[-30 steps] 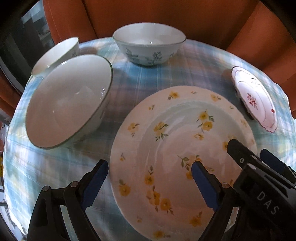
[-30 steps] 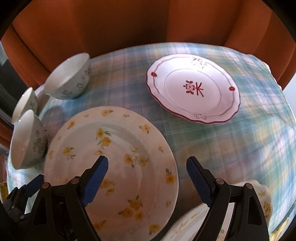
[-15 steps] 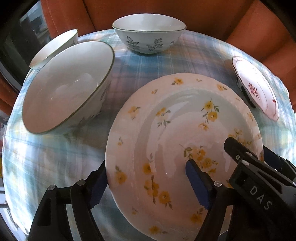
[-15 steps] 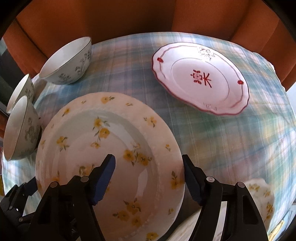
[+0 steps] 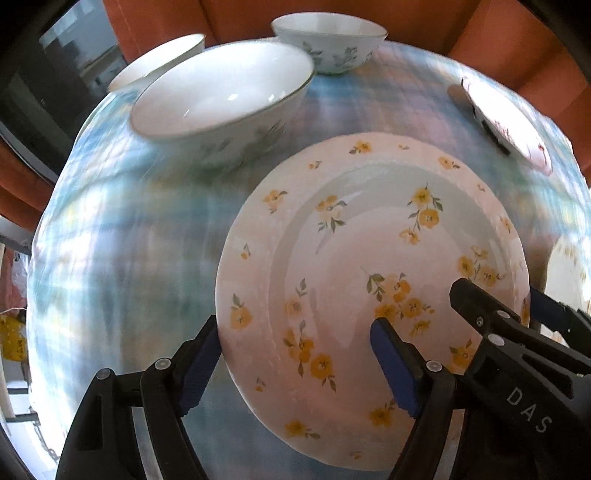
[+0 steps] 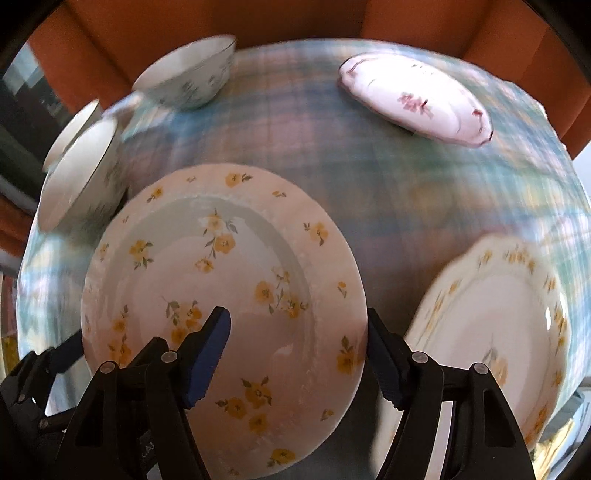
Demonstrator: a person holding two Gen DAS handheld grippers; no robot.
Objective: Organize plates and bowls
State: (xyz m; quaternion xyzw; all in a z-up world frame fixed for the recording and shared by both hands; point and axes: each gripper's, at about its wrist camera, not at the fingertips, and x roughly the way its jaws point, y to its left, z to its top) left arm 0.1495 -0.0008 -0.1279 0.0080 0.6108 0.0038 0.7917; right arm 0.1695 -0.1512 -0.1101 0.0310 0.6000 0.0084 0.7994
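A deep plate with yellow flowers (image 5: 369, 280) is held up off the plaid tablecloth (image 5: 129, 240), tilted. My left gripper (image 5: 295, 365) is shut on its left rim, one finger under the rim and one on the plate's face. My right gripper (image 6: 299, 350) is shut on its right rim in the same way; the plate also shows in the right wrist view (image 6: 221, 295). A second yellow-flowered plate (image 6: 498, 321) lies on the table to the right. A red-patterned plate (image 6: 417, 99) lies at the far right.
Three white bowls with blue-green leaf prints stand at the far left: a large one (image 5: 221, 99), a smaller one behind it (image 5: 155, 62) and one at the back (image 5: 328, 40). Orange chairs (image 5: 424, 22) ring the round table.
Both grippers have closed on the yellow-flowered plate's opposite rims and lifted it off the table. The second yellow-flowered plate has come into view at the right. Background is motion-blurred.
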